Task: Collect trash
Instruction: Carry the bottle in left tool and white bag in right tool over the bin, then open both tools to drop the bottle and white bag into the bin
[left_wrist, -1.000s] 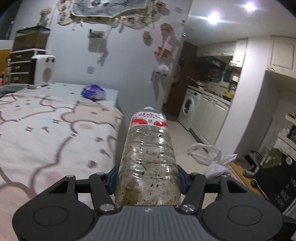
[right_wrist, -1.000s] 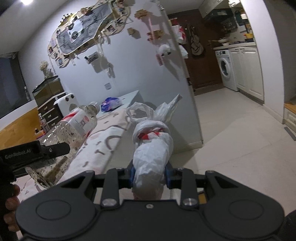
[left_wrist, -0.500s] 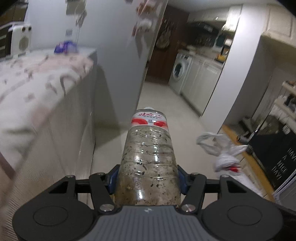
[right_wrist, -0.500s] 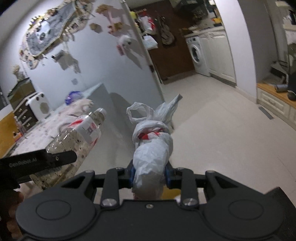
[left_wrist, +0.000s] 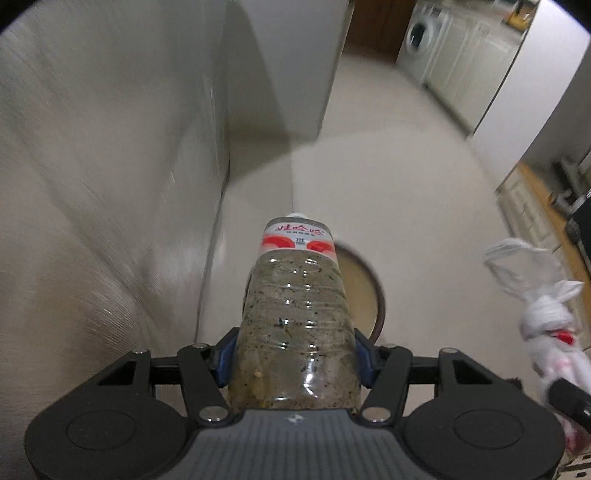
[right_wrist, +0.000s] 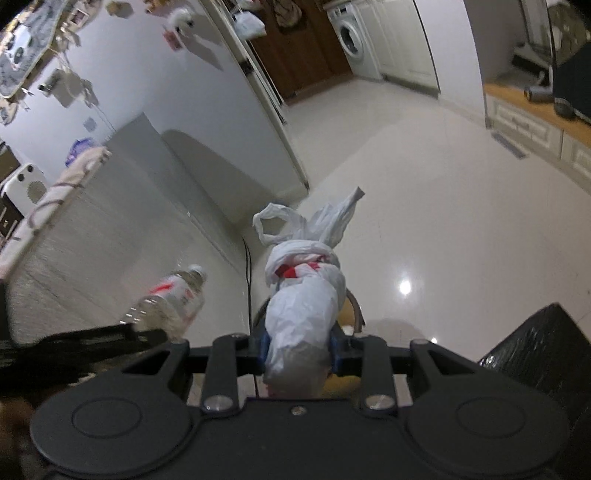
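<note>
My left gripper (left_wrist: 294, 356) is shut on a clear plastic bottle (left_wrist: 295, 314) with a red and white label and a dirty, speckled inside. It points steeply down at the floor. Just behind the bottle lies the round bin (left_wrist: 369, 295), with a dark rim and a tan inside. My right gripper (right_wrist: 299, 350) is shut on a knotted white plastic bag (right_wrist: 304, 302) with red showing at the knot. The bin's rim (right_wrist: 356, 306) peeks out behind that bag. In the right wrist view the bottle (right_wrist: 170, 306) shows blurred at the left. In the left wrist view the bag (left_wrist: 546, 321) hangs at the right edge.
A tall pale cabinet side (left_wrist: 92, 184) runs close along the left. A thin black cable (right_wrist: 248, 266) lies on the floor by it. A black object (right_wrist: 535, 354) stands at the lower right. The glossy floor (right_wrist: 443, 203) stretches to a washing machine (left_wrist: 419, 35).
Both grippers have come down and tipped toward the floor, still holding the bottle and the bag. The tabletop has left the views and the round bin has appeared under them.
</note>
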